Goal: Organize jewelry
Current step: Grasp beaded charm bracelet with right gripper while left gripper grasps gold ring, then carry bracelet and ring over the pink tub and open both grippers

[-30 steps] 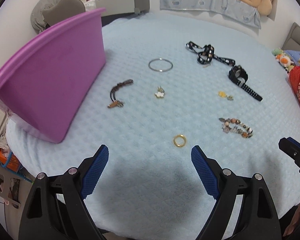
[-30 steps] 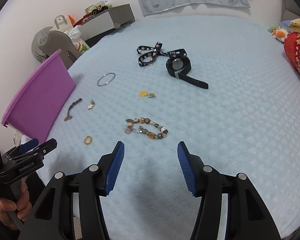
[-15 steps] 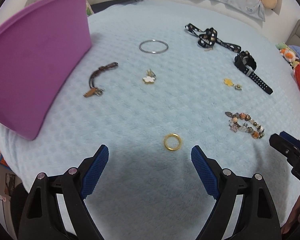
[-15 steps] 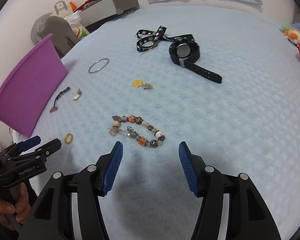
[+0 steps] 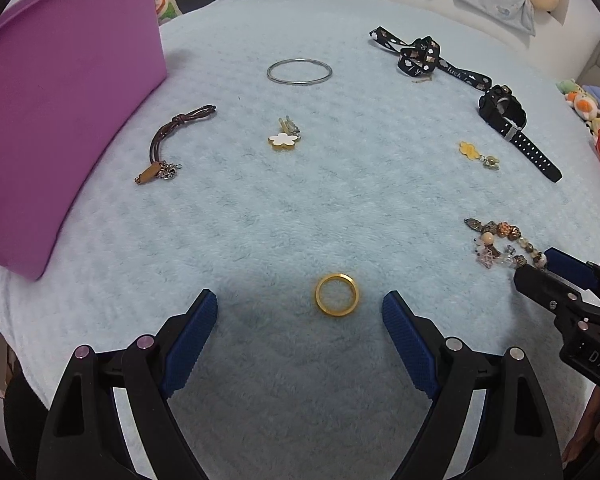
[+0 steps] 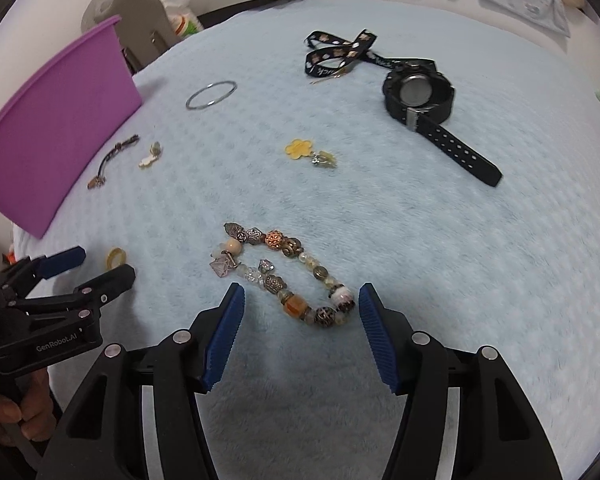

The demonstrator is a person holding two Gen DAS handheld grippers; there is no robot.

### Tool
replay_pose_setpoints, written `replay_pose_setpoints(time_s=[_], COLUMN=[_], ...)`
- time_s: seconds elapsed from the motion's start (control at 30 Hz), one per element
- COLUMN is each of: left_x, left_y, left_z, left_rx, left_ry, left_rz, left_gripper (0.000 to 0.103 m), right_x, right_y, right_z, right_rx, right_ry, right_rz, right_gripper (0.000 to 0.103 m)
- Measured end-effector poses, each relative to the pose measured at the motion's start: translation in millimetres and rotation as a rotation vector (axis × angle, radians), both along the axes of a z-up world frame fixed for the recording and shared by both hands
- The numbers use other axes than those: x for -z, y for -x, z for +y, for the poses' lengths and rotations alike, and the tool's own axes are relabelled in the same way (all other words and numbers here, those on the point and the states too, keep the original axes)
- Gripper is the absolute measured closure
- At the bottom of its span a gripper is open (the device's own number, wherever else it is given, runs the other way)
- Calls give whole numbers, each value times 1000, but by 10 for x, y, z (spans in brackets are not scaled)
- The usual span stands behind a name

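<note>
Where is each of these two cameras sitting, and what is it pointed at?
Left wrist: rides the left gripper, looking down past its blue fingers at the gold ring.
Right wrist: rides the right gripper, aimed at the beaded bracelet; a hand shows.
Shared: purple bin, watch, each other's gripper.

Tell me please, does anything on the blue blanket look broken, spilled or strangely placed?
Nothing looks broken or spilled. The pieces lie apart on the blanket, none yet in the purple bin. Only the black patterned ribbon is loosely tangled, one end reaching the black watch. The gold ring and beaded bracelet lie flat and whole.
</note>
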State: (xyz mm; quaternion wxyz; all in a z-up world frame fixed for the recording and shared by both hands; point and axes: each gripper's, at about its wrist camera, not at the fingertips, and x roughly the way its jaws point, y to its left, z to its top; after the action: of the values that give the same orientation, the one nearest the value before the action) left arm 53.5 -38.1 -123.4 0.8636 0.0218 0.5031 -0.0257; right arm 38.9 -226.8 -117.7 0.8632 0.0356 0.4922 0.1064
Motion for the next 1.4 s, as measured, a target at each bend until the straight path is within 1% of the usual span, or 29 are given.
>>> replay_pose_setpoints(time_s=[0.23,0.47,0.67,0.73,0.8,0.83,0.9,0.93,0.97,1.0,1.03,1.07,1.1,1.17,1.23,1.3,1.4], left_x=[36,96,119,108,86,74,50,42,31,18,3,-6,-17,-35,-60,-98,-150], left_y=[-52,-103,-117,-89,-51,-32,-4,3,12,16,20,20,26,35,61,94,148], left_z=[-9,-18,-27,-14,-15,-20,-39,-44,-41,-36,-36,-38,-42,-37,-9,17,55], left_rx=[1,-1,-6,-7,-3,1,8,8,7,10,14,19,20,27,30,37,44], left_ry=[-2,2,6,11,11,9,5,2,3,12,18,24,20,22,36,56,76], left_rz=[-14,-33,-57,-64,-71,-74,-79,-80,-82,-81,-79,-77,-77,-73,-69,-69,-68], left_gripper=[15,6,7,12,21,24,37,40,49,60,65,74,82,82,83,83,83], right_x=[74,116,131,131,123,119,109,105,98,94,90,82,71,53,38,26,-8], right_y=[-87,-132,-148,-136,-127,-123,-106,-100,-87,-76,-69,-60,-47,-25,-8,8,67], right_z=[66,152,205,211,218,223,240,253,267,287,302,313,325,350,327,266,205], right_rx=[-27,-63,-83,-84,-84,-84,-88,-92,-94,-98,-101,-106,-109,-106,-94,-74,-48], right_ry=[14,57,95,99,103,104,107,105,110,116,117,112,103,100,71,16,-40], right_rz=[-11,-36,-51,-53,-55,-56,-62,-64,-67,-69,-71,-72,-72,-78,-75,-64,-63], right_gripper=[40,37,37,38,40,42,47,51,54,56,63,73,77,88,89,89,90])
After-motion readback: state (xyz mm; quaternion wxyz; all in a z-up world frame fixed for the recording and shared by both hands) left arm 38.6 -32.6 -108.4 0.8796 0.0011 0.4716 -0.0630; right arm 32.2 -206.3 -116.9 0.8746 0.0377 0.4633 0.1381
